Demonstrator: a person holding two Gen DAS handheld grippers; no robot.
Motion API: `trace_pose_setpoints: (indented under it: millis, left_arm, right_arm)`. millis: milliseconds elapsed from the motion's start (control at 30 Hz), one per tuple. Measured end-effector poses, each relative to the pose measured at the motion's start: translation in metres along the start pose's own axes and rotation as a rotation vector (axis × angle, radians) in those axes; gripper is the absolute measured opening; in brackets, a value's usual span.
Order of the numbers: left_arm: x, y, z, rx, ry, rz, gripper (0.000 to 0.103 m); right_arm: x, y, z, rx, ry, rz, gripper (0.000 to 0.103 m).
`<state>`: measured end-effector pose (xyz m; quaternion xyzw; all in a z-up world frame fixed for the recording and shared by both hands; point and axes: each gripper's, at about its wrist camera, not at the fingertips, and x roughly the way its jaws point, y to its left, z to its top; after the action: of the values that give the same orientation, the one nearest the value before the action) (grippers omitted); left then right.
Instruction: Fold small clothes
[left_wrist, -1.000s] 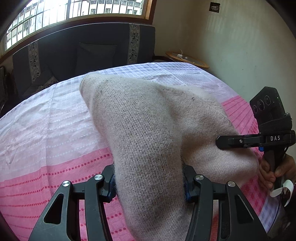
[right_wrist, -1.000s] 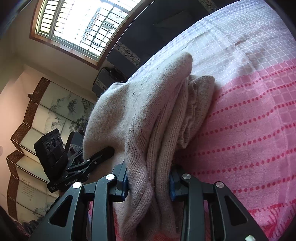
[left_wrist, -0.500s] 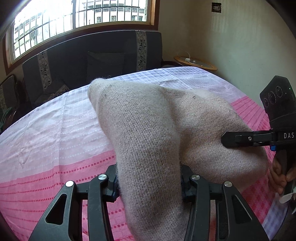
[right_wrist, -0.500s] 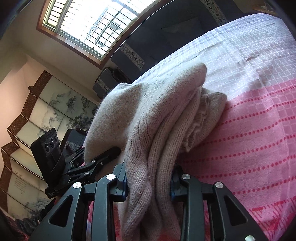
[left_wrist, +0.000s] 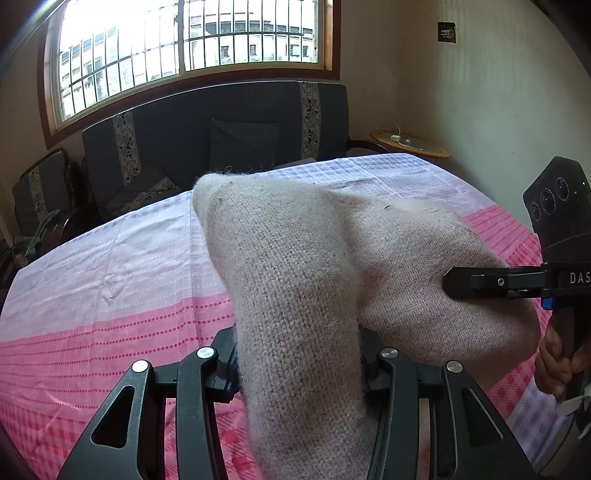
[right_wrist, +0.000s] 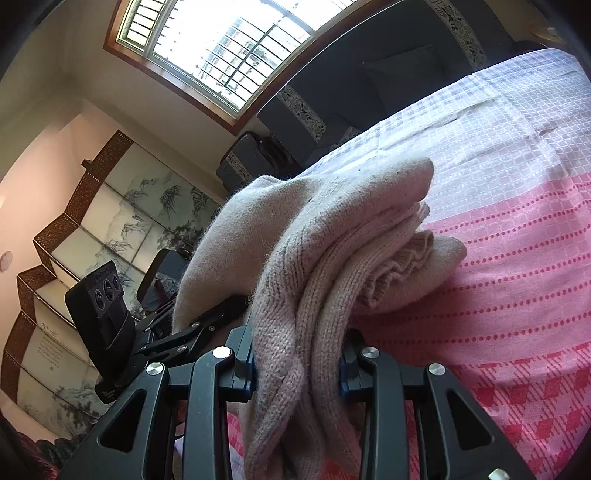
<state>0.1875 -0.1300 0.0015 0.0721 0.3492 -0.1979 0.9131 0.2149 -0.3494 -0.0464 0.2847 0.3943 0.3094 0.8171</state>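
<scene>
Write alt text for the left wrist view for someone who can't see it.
The left gripper clamps a beige knitted garment above a pink and white checked cloth, while the right gripper holds its other side. Behind stand a dark sofa and barred window.

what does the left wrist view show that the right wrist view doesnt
Only the left wrist view shows the round wooden side table by the cream wall, a hand gripping the right gripper's handle, and the beige knitted sweater's smooth outer face.

Only the right wrist view shows the painted folding screen and the sweater's stacked folded layers.

Both show the beige knitted sweater clamped in the left gripper and the right gripper, the pink and white checked bedsheet, the dark sofa and the barred window.
</scene>
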Motion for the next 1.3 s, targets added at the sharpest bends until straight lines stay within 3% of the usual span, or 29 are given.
trace_pose_setpoints:
  millis: [533, 800, 867, 933, 1067, 1167, 1200, 1233, 1300]
  left_arm:
    - [-0.071, 0.021, -0.04, -0.044, -0.043, 0.064, 0.047]
    - [-0.086, 0.023, -0.114, -0.13, -0.019, 0.073, 0.051]
    - [-0.084, 0.022, -0.132, -0.151, -0.006, 0.107, 0.055]
    - [-0.092, 0.018, -0.142, -0.14, -0.059, 0.166, 0.059]
    - [-0.121, 0.008, -0.143, -0.101, -0.186, 0.35, 0.076]
    - [-0.146, 0.009, -0.138, -0.13, -0.269, 0.358, 0.081]
    - [-0.152, 0.009, -0.135, -0.14, -0.289, 0.354, 0.083]
    - [-0.158, 0.011, -0.132, -0.146, -0.305, 0.357, 0.086]
    - [-0.165, 0.009, -0.127, -0.15, -0.319, 0.371, 0.094]
  right_arm:
    - [0.011, 0.052, -0.027, -0.064, 0.029, 0.05, 0.03]
    - [0.021, 0.058, -0.087, -0.077, 0.099, 0.017, 0.03]
    - [0.027, 0.052, -0.104, -0.064, 0.131, -0.018, 0.032]
    - [0.026, 0.047, -0.115, -0.044, 0.143, -0.055, 0.038]
    - [-0.005, 0.061, -0.125, -0.119, 0.054, -0.157, 0.04]
    - [-0.034, 0.086, -0.127, -0.217, -0.053, -0.224, 0.043]
    - [-0.041, 0.094, -0.128, -0.243, -0.088, -0.228, 0.05]
    - [-0.048, 0.103, -0.13, -0.273, -0.124, -0.239, 0.063]
    - [-0.056, 0.123, -0.137, -0.342, -0.185, -0.265, 0.069]
